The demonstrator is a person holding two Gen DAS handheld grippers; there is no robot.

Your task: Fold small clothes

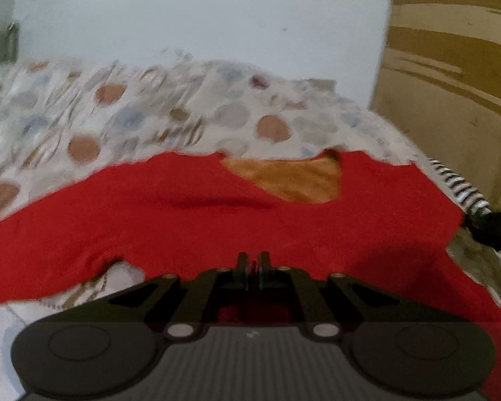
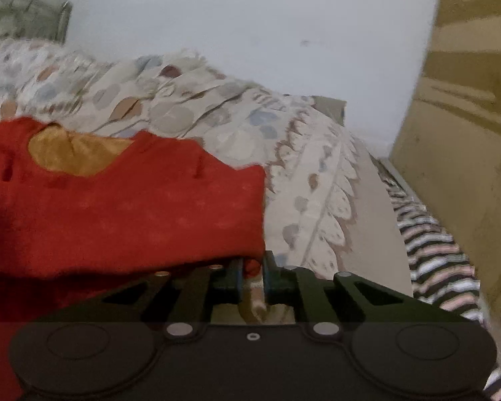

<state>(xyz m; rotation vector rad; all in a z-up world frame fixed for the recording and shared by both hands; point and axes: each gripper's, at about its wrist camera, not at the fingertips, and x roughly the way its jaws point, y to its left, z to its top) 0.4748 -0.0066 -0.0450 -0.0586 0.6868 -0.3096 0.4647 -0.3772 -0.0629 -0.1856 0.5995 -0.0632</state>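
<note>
A small red garment (image 1: 200, 227) with an orange lining at its neck opening (image 1: 294, 180) lies spread on a patterned bedsheet (image 1: 133, 117). My left gripper (image 1: 252, 262) is shut on the red fabric at its near edge, with a pinch of cloth between the fingers. In the right wrist view the red garment (image 2: 123, 207) fills the left half, its orange neck lining (image 2: 73, 153) at the upper left. My right gripper (image 2: 252, 267) is narrowly closed on the garment's right corner, with red cloth between the fingers.
A black-and-white striped cloth (image 2: 434, 257) lies along the bed's right edge, also in the left wrist view (image 1: 461, 187). A brown wooden cabinet (image 2: 467, 133) stands on the right. A pale wall (image 1: 200, 16) is behind the bed.
</note>
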